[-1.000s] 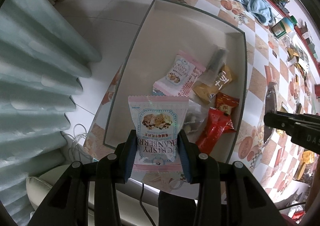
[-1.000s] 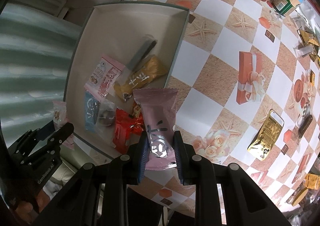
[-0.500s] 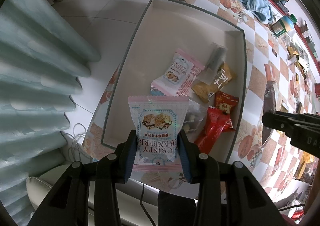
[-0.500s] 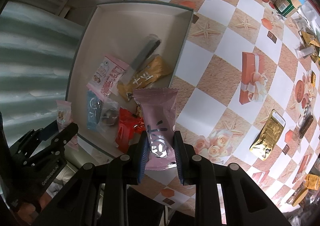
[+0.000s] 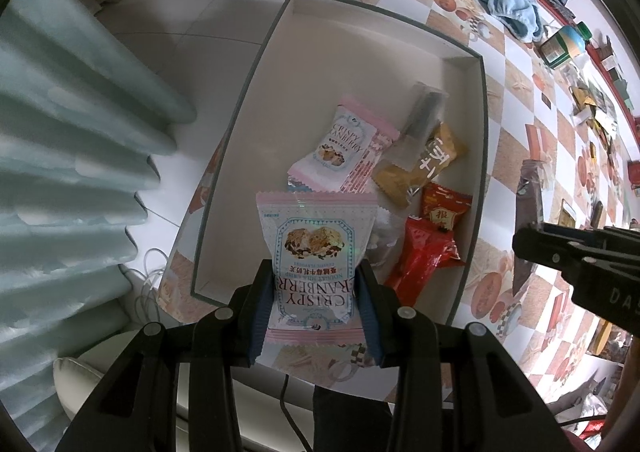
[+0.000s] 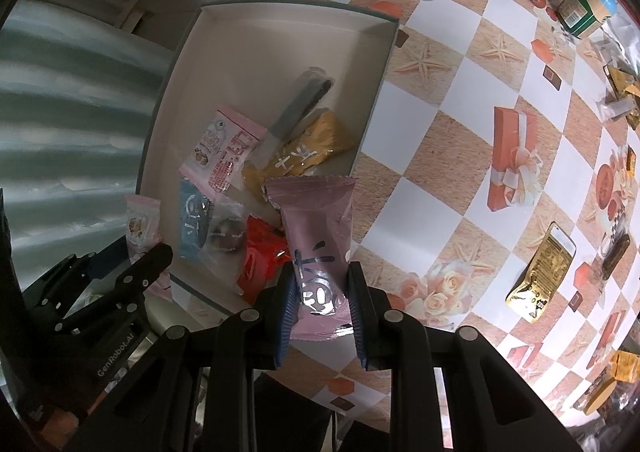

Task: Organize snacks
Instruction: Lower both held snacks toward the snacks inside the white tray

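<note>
The left gripper (image 5: 316,306) is clamped on a pink-and-white cranberry packet (image 5: 316,248), held above the near end of a shallow white box (image 5: 280,92). Its label reads "CRISPY", with the word below partly covered by the pads. A matching packet (image 5: 344,148) lies inside the box beside a yellow packet (image 5: 424,168) with white characters, red packets (image 5: 428,252) and a clear wrapper whose contents are hard to make out. The right gripper (image 6: 322,310) grasps a mauve packet (image 6: 320,236) above the box's right edge; its silver print is unreadable. On the checked tabletop (image 6: 452,100), a gold sachet (image 6: 540,272) lies well apart, its writing too small to read.
</note>
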Action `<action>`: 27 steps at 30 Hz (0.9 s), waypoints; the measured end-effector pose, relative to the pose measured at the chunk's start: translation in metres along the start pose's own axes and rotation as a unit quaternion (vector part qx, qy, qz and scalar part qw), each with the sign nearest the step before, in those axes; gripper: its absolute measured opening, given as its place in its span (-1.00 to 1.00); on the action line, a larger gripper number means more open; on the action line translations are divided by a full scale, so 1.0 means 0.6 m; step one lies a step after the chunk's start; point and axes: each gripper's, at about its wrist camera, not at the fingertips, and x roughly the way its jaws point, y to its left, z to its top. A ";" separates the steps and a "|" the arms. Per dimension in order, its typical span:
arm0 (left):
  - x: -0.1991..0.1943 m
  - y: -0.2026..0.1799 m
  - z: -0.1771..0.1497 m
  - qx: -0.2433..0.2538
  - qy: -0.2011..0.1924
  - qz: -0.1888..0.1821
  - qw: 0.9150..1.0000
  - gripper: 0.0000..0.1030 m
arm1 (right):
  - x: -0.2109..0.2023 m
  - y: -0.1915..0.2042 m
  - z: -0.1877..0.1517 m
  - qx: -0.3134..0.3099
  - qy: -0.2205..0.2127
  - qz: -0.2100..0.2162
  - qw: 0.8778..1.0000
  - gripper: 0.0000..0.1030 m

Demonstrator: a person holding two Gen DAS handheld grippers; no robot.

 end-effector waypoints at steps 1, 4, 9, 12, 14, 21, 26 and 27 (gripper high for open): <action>0.000 0.000 0.000 0.000 0.000 0.000 1.000 -0.16 | 0.000 0.001 0.000 0.000 0.000 0.000 1.000 -0.49; 0.000 0.000 0.000 0.000 0.000 0.000 1.000 -0.16 | 0.002 0.002 0.001 -0.002 0.001 0.000 1.000 -0.49; 0.001 0.000 0.002 -0.002 0.002 0.001 1.000 -0.16 | 0.002 0.002 0.003 -0.001 0.001 0.001 1.000 -0.49; 0.001 0.000 0.002 -0.001 0.001 0.001 1.000 -0.16 | 0.003 0.003 0.004 -0.002 0.001 0.001 1.000 -0.49; 0.001 0.000 0.002 0.000 0.002 0.000 1.000 -0.16 | 0.002 0.002 0.004 -0.002 0.001 0.001 1.000 -0.49; 0.001 -0.001 0.003 0.000 0.002 0.000 1.000 -0.16 | 0.004 0.005 0.004 -0.004 0.001 0.002 1.000 -0.49; 0.002 -0.002 0.005 0.000 0.002 0.001 1.000 -0.16 | 0.004 0.011 0.003 -0.007 0.002 0.003 1.000 -0.49; 0.003 -0.002 0.005 0.000 0.002 0.001 1.000 -0.16 | 0.004 0.012 0.003 -0.008 0.003 0.003 1.000 -0.49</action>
